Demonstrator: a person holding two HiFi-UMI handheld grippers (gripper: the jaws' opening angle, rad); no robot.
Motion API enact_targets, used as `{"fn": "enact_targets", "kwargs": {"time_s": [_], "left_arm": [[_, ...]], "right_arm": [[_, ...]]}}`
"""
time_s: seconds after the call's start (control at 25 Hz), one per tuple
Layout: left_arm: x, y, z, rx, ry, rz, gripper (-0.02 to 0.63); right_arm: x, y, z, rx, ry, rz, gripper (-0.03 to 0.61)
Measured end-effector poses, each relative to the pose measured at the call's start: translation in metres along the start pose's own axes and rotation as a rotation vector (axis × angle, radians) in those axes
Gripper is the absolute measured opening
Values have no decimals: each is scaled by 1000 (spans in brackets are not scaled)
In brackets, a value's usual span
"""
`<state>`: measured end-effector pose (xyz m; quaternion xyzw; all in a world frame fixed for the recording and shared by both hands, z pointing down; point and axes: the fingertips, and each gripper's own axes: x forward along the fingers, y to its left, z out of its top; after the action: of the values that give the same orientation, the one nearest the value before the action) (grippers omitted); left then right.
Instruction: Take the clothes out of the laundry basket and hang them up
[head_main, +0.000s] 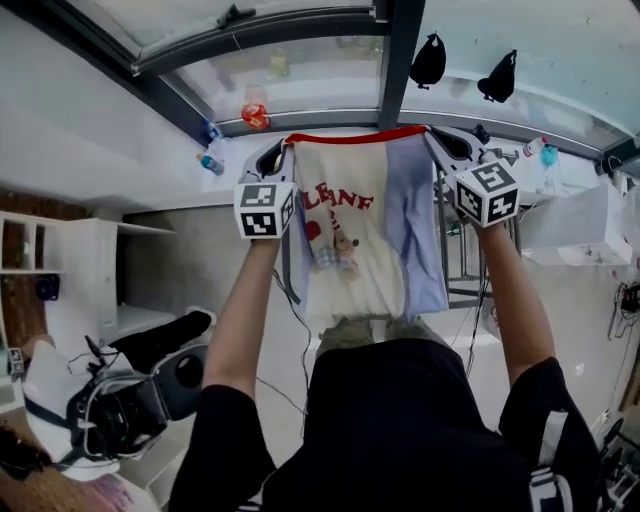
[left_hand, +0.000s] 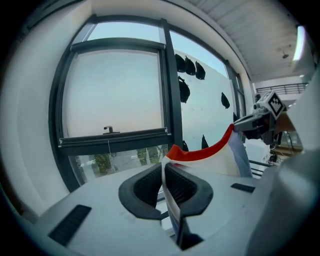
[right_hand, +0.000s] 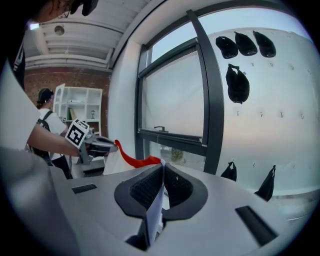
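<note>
While the person is holding both arms out toward the window, the garment is hanging spread in the air between the two grippers, well clear of any surface; no laundry basket is showing in these views. The left gripper is clenching its jaws on the left corner of the red edge, and its own view is showing the cloth pinched flat between the closed pads of the left gripper. The right gripper is doing likewise at the right corner, a fold of pale fabric running down through the shut jaws of the right gripper. Gripping the two top corners apart is probably keeping the red edge taut and the cloth unfolded, so that it is being readied for draping over a bar or a hanger. The red edge is lying left to right and pointing neither way; the garment's long axis is running from that far edge back toward the person, with the printed front facing the person and reading upright. A metal rack is standing just behind the garment's right side, and judging by position it may be serving as the hanging place, though this is not certain.
</note>
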<state>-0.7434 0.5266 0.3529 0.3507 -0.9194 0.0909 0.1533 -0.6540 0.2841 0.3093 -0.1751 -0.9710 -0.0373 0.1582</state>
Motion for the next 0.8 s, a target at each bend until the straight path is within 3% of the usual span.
{"fn": "enact_targets", "kwargs": {"time_s": [0.12, 0.4, 0.8], "left_arm": [[19, -11, -17, 26, 30, -8, 20], [75, -11, -82, 88, 155, -99, 20], [128, -14, -181, 69, 302, -153, 20]], "right_arm": [[9, -13, -25, -36, 45, -34, 11], [60, -36, -104, 65, 160, -162, 11], [108, -44, -187, 79, 289, -233, 11]]}}
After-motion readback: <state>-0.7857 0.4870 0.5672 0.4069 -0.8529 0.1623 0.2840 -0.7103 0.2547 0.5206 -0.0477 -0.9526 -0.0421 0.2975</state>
